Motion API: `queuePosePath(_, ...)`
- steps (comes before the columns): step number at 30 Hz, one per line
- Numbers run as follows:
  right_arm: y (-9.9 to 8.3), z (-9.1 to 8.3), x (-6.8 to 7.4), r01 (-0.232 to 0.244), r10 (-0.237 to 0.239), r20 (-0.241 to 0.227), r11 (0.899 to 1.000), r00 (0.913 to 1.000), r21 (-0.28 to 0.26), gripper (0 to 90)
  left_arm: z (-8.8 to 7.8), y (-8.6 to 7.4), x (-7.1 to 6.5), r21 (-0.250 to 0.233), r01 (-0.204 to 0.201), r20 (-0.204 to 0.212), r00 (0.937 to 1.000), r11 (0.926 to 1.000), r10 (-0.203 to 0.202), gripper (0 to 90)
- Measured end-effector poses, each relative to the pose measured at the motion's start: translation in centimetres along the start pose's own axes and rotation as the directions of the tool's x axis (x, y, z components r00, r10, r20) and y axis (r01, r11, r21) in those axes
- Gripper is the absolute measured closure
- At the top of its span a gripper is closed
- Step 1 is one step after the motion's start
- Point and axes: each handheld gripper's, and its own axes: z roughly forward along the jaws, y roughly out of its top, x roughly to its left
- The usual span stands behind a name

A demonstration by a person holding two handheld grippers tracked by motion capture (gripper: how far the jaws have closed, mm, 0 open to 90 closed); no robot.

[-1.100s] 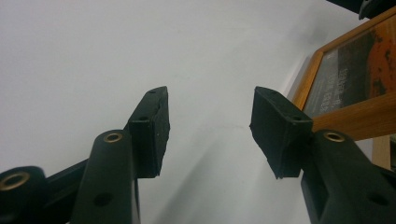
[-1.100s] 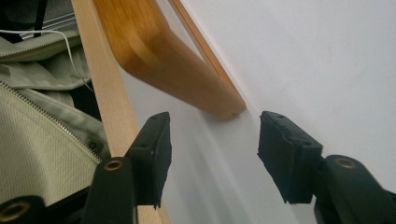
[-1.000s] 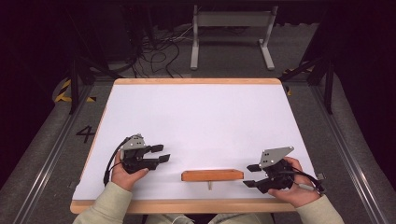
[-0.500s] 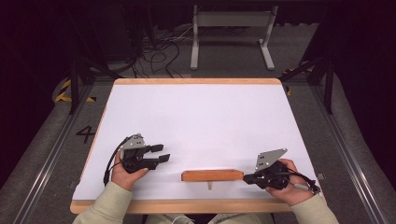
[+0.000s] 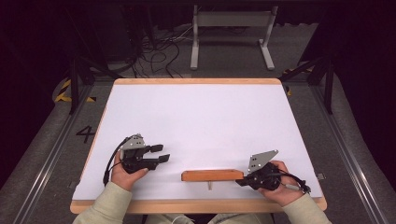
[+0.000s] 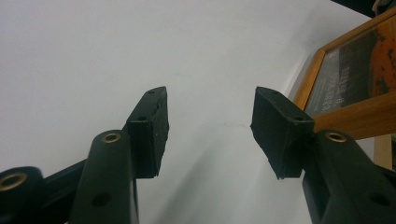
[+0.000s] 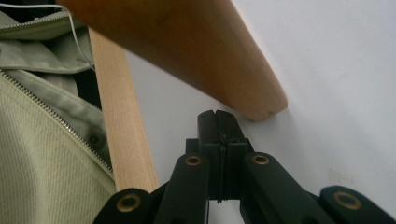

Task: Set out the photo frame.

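Resting on a white table [image 5: 201, 121] with a pale wood rim are one wooden block and two black grippers. The left gripper [image 5: 161, 154], at 8 o'clock, has its matte, wedge-shaped jaws spread wide and empty. The right gripper [image 5: 239, 182], at 5 o'clock, has its jaws pressed together on nothing, tips just beside the round-cornered end of the long, smooth wooden block [image 5: 212, 175] at 6 o'clock.

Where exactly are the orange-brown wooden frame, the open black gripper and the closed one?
orange-brown wooden frame [image 5: 212, 175]: high view, middle of its top edge.
left gripper [image 5: 161, 153]: high view, between its parted fingertips.
right gripper [image 7: 218, 122]: right gripper view, where its tips meet.
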Motion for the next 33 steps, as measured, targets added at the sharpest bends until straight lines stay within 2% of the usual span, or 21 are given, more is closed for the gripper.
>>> queuePosePath(8, 0.1, 0.3, -0.4, -0.019, 0.019, 0.006, 1.0, 0.9998, -0.016, 90.0, -0.3, -0.2, 0.1, -0.004, 0.01, -0.01, 0.9999, 0.9999, -0.01, 46.9)
queuePosePath(16, 0.6, 0.7, -1.8, -0.065, 0.067, 0.04, 0.997, 0.997, -0.042, 90.0, -0.3, -0.3, 0.1, -0.003, 0.007, -0.015, 0.9999, 1.0, -0.007, 46.8)
queuePosePath(33, 3.4, 1.9, -4.7, -0.101, 0.107, 0.08, 0.991, 0.991, -0.085, 90.0, -0.6, -0.4, 0.2, -0.002, 0.015, -0.022, 0.9997, 0.9999, -0.015, 46.5)
